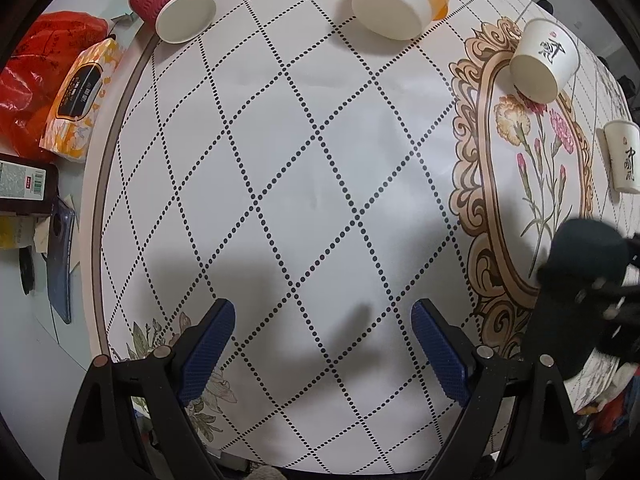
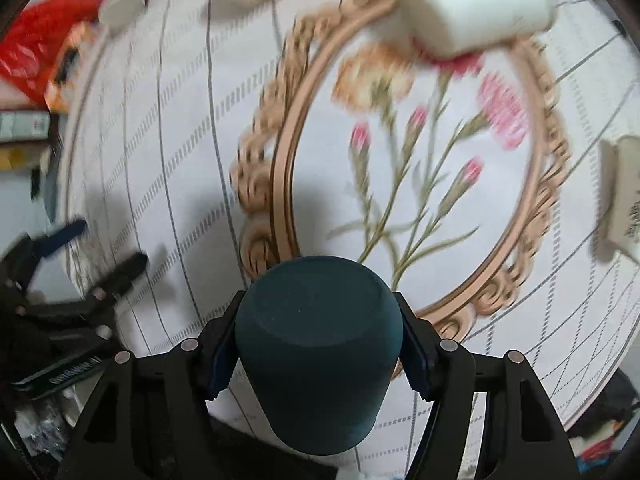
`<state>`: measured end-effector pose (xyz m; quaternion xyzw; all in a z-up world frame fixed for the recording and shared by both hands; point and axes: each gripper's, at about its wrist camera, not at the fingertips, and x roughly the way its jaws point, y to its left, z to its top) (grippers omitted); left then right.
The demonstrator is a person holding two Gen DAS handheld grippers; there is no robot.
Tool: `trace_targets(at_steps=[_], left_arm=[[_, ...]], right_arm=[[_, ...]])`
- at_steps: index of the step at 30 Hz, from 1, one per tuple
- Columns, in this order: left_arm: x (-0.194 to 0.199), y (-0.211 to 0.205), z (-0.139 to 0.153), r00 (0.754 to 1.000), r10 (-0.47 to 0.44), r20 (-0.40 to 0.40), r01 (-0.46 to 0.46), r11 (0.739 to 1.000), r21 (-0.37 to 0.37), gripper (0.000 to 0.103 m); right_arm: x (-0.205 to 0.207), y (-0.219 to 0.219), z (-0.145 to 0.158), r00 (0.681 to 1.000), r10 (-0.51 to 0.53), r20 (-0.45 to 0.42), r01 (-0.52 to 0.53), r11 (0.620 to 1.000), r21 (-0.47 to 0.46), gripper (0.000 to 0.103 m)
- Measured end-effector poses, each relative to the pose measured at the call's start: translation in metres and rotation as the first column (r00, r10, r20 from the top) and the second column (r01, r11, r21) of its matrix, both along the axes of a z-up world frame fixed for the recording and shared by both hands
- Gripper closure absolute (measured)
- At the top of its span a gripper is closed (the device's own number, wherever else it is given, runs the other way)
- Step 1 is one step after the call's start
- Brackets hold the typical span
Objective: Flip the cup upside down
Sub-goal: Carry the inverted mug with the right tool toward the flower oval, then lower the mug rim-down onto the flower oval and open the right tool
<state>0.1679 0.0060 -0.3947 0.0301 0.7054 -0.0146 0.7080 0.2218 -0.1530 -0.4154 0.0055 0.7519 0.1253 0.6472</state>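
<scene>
The right claw (image 2: 318, 344) clamps the dark teal cup (image 2: 318, 344) between its pads, base facing outward.

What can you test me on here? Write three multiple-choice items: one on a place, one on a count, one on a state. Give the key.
1. Where is the dark teal cup?
A) on the tissue pack
B) in the right hand-held gripper
C) inside the red cup

2. How many white cups with black characters show in the left wrist view?
A) none
B) five
C) two

3. What state is the left hand-held gripper in?
A) open, empty
B) shut on the red cup
C) shut on the tissue pack

Key: 1 B, its fingers press both sides of the cup; 2 C, both stand at the right of the table; 3 A, only tablecloth shows between its spread fingers.
</scene>
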Motion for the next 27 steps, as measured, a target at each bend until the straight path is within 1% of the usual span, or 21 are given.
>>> trace_targets(at_steps=[2, 4, 6, 9, 11, 14, 18, 22, 25, 27], left_arm=[[0.005, 0.002, 0.002, 1.000, 0.008, -0.001, -0.008, 1.000, -0.007, 0.013], [0.010, 0.004, 0.003, 1.000, 0.018, -0.003, -0.018, 1.000, -0.015, 0.013], [0.015, 0.005, 0.004, 1.000, 0.028, -0.006, -0.028, 0.999, -0.022, 0.013], [0.022, 0.008, 0.005, 0.999, 0.033, -0.001, -0.033, 0.999, -0.027, 0.013], [0.024, 0.008, 0.006, 0.999, 0.033, 0.003, -0.032, 0.999, -0.022, 0.013], [0.024, 0.008, 0.008, 1.000, 0.024, 0.008, -0.024, 1.000, -0.016, 0.013], [0.017, 0.007, 0.007, 1.000, 0.021, 0.005, -0.021, 1.000, -0.014, 0.013], [0.010, 0.006, 0.010, 1.000, 0.017, 0.011, -0.016, 1.000, -0.015, 0.013], [0.005, 0.001, 0.011, 1.000, 0.015, 0.019, -0.015, 1.000, -0.011, 0.013], [0.002, -0.003, 0.014, 1.000, 0.013, 0.026, -0.012, 1.000, -0.014, 0.013]], right_arm=[[0.003, -0.006, 0.018, 0.994, -0.034, 0.099, 0.033, 0.999, 0.011, 0.033], [0.005, -0.011, 0.031, 0.977, -0.071, 0.202, 0.067, 0.997, 0.023, 0.033], [0.004, -0.017, 0.046, 0.934, -0.121, 0.336, 0.110, 0.993, 0.053, 0.033], [-0.002, -0.021, 0.050, 0.882, -0.150, 0.447, 0.133, 0.989, 0.068, 0.033], [-0.010, -0.021, 0.050, 0.851, -0.154, 0.502, 0.138, 0.988, 0.069, 0.033], [-0.027, -0.020, 0.052, 0.815, -0.141, 0.562, 0.127, 0.990, 0.065, 0.033], [-0.047, -0.018, 0.056, 0.797, -0.108, 0.594, 0.098, 0.994, 0.049, 0.032], [-0.058, -0.014, 0.051, 0.805, -0.087, 0.587, 0.084, 0.996, 0.032, 0.032], [-0.064, -0.015, 0.045, 0.825, -0.093, 0.558, 0.092, 0.995, 0.029, 0.032], [-0.068, -0.016, 0.043, 0.832, -0.100, 0.546, 0.098, 0.995, 0.033, 0.032]])
